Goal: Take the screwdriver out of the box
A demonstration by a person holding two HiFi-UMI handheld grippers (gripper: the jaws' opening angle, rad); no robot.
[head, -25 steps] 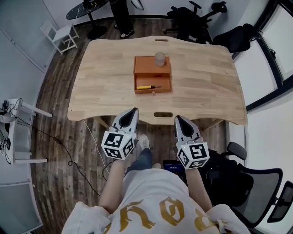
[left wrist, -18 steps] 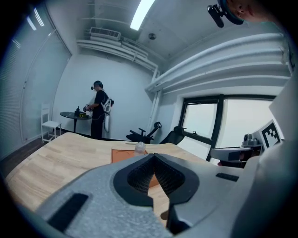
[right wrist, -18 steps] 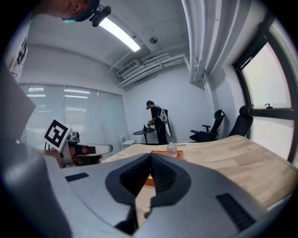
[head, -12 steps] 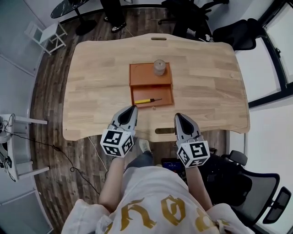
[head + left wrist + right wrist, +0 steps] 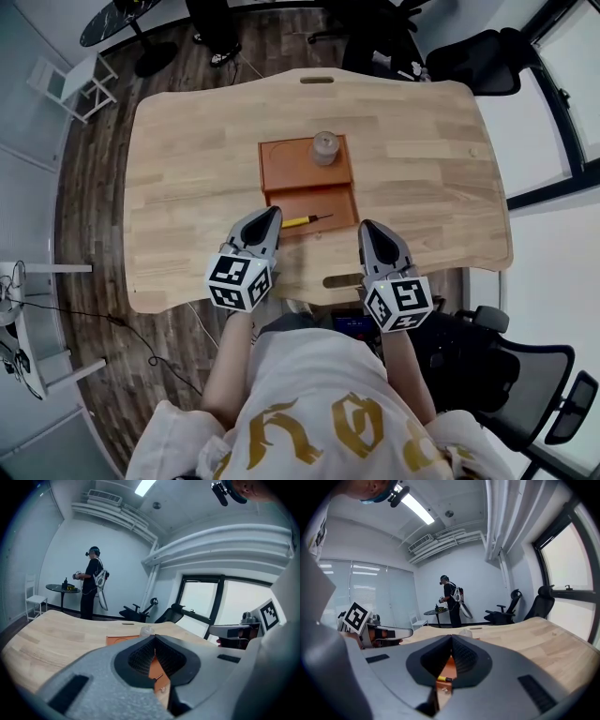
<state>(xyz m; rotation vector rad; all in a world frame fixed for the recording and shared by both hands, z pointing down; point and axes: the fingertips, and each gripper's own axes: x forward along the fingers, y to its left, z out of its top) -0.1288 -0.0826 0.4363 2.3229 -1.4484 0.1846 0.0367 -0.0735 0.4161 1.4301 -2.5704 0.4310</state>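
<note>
Lying in its box (image 5: 286, 169), the screwdriver (image 5: 305, 221) is untaken; left claw (image 5: 273, 214) and right claw (image 5: 367, 228), closed and empty, seemingly hover just short.

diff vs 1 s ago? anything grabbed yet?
Both came forward from short of the table to over its near edge. The left gripper now ends by the box's near left corner, the right gripper off its near right. Nothing grabbed; both shut and empty. Unchanged: screwdriver in the box, cup on its far half.
</note>
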